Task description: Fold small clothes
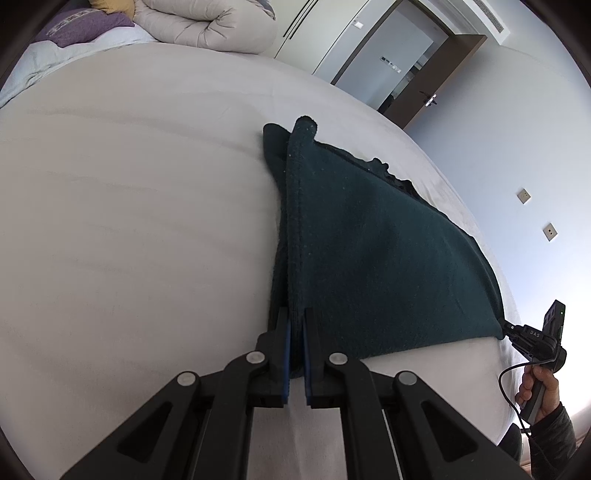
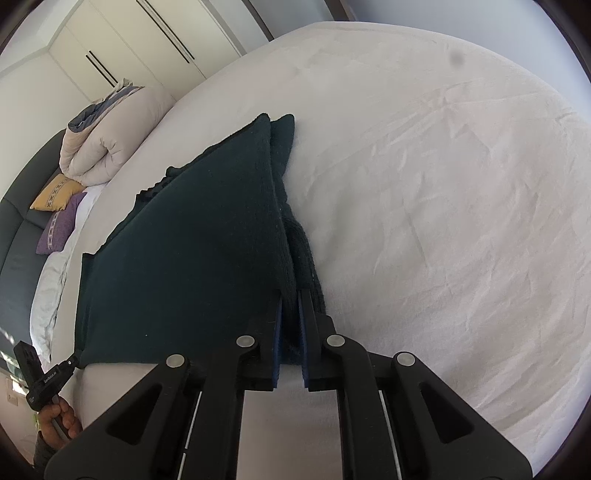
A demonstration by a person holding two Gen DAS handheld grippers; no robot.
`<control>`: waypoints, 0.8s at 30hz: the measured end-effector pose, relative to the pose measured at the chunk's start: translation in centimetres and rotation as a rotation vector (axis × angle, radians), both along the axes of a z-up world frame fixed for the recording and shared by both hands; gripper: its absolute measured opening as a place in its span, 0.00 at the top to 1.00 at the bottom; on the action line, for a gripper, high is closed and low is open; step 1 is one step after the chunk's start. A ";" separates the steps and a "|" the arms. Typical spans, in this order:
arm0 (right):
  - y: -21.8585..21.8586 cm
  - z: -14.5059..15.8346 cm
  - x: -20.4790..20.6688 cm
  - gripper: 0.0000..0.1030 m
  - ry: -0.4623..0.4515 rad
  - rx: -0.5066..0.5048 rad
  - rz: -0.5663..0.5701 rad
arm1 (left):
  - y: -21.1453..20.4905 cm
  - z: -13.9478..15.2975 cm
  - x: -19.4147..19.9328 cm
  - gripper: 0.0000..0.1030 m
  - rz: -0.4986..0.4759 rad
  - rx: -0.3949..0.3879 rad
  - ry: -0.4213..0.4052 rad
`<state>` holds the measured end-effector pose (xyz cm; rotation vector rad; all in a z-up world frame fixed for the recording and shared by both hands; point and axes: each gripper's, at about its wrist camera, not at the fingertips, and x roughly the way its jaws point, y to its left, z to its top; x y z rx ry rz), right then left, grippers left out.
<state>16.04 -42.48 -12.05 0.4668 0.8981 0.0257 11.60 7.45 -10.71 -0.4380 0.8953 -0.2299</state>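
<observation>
Dark green knit, the small garment (image 1: 369,240) lies on the bed (image 1: 129,221), each near corner pinched by the left gripper (image 1: 295,325) and right gripper (image 2: 290,306); a slipping corner could skew the fold.

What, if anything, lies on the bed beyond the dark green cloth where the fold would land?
Nothing visible does. Both hand-held grippers, left and right, are shut on the dark green cloth. The white sheet around it is bare; the rolled duvet and pillows sit far off.
</observation>
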 end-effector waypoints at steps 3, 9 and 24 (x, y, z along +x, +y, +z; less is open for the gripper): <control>-0.1 -0.2 0.1 0.93 0.000 0.005 0.000 | -0.1 0.0 -0.1 0.96 0.003 -0.002 0.000; -0.2 0.2 0.3 0.91 0.008 0.007 -0.009 | 0.5 0.3 -0.5 0.89 0.009 -0.047 0.009; 4.2 6.5 3.8 0.38 -0.192 0.175 0.072 | -6.8 8.8 5.9 0.51 -0.040 0.189 -0.208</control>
